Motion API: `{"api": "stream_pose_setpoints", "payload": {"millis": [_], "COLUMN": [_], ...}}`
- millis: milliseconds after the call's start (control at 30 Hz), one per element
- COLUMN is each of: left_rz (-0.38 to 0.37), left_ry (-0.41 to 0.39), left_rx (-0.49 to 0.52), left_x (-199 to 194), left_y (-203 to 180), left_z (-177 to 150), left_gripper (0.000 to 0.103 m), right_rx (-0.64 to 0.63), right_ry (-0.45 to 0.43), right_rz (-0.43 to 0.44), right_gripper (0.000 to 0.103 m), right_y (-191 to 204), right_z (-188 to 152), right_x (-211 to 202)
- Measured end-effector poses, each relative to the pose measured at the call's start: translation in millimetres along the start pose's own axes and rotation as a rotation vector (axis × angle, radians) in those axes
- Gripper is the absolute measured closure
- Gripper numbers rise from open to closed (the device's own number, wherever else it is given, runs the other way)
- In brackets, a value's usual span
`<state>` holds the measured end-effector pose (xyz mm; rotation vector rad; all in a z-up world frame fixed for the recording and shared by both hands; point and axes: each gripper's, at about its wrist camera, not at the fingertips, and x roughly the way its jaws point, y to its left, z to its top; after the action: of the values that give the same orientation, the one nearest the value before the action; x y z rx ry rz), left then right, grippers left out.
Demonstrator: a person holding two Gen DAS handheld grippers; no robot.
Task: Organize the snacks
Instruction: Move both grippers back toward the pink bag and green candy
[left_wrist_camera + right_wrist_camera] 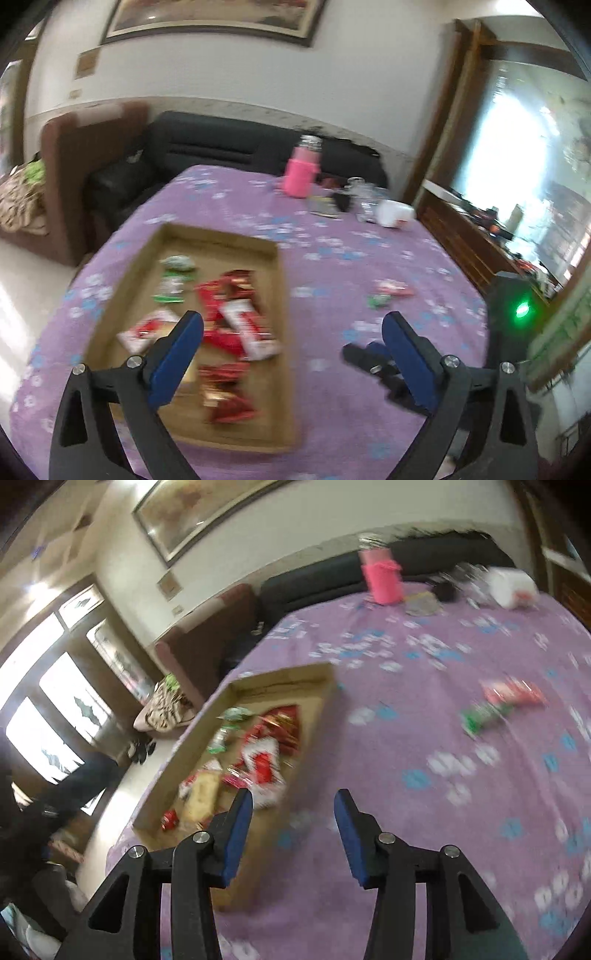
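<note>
both grippers (291,332) (293,812) empty — two snacks (502,705) outside box (275,314)

The left gripper (291,328) hangs wide open and empty above a cardboard tray (280,295) of red and green snack packets (236,314). Two more packets (388,293) lie apart on the purple tablecloth (332,240).

Nothing is coming through as readable print: the red and white snack wrappers (240,325) lying in the shallow brown cardboard tray (275,295) are blurring out, and the white tub (511,585) is showing only a red smudge.
</note>
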<state>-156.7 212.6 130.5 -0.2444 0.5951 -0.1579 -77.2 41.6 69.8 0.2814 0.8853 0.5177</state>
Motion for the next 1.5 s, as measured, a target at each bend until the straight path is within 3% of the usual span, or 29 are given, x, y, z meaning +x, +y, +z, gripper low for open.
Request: {"api": "stream_pose_setpoints", "payload": {"millis": [200, 633, 900, 1100, 1300, 1500], "left_rz": [-0.055, -0.092, -0.064, -0.047, -0.013, -0.063], "left_ry": [0.028, 0.09, 0.148, 0.205, 0.201, 0.219], "left_rx": [0.056, 0.099, 0.106, 0.075, 0.094, 0.082], "left_x": [1, 2, 23, 44, 46, 50], "left_y": [-51, -89, -107, -98, -97, -93], "left_z": [-8, -26, -37, -41, -45, -45], "left_gripper": [0.006, 0.006, 0.006, 0.006, 0.006, 0.006], "right_rx": [0.044, 0.227, 0.312, 0.313, 0.294, 0.308], "right_ry": [-0.054, -0.175, -0.178, -0.159, -0.155, -0.134], "right_rz": [-0.082, -0.13, -0.138, -0.121, -0.125, -0.161], "right_gripper": [0.053, 0.053, 0.053, 0.053, 0.053, 0.054], "right_y": [-41, -102, -140, -143, -138, -143], "right_z": [-5, -34, -43, -46, -46, -45], "right_x": [-50, -106, -113, -101, -99, -94]}}
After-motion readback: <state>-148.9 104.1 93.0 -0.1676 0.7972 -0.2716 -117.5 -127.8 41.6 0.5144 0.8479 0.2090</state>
